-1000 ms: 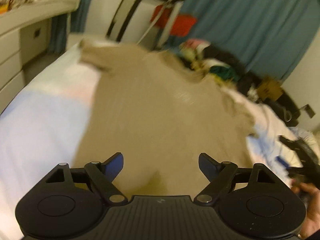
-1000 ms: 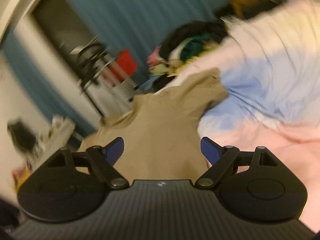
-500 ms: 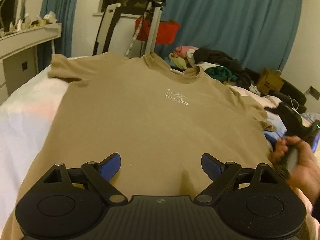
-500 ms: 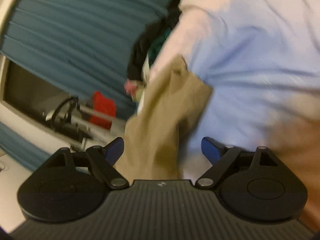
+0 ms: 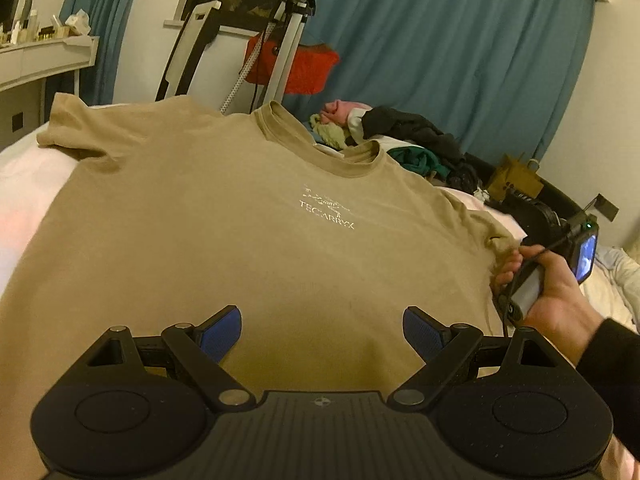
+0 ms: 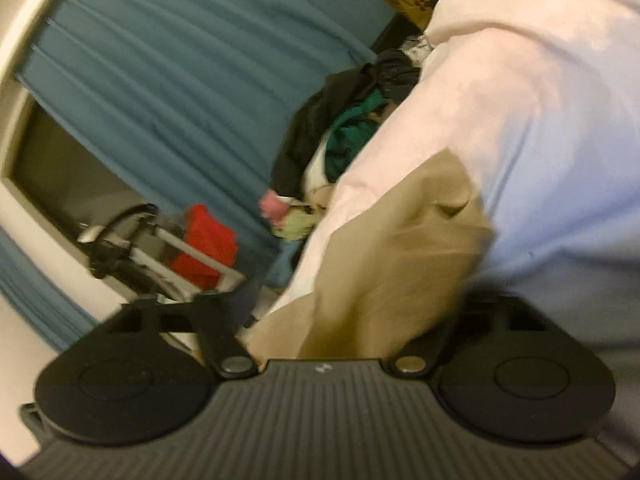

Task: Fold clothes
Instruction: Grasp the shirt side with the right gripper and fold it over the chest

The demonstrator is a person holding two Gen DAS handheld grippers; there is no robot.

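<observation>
A tan t-shirt lies spread flat, front up, on the bed, its collar at the far end. My left gripper hovers open over the shirt's lower middle, with nothing between its blue pads. In the right wrist view my right gripper is at the shirt's right sleeve. Its jaws are closing with bunched sleeve cloth between them, and the cloth hides the pads. The left wrist view shows the person's hand holding that gripper at the sleeve.
A pile of dark, green and pink clothes sits beyond the collar. A brown paper bag stands at the far right. A stand with a red item and teal curtains are behind. A shelf is left.
My left gripper came down closer over the shirt. My right gripper moved in onto the right sleeve, and its jaws narrowed around the cloth.
</observation>
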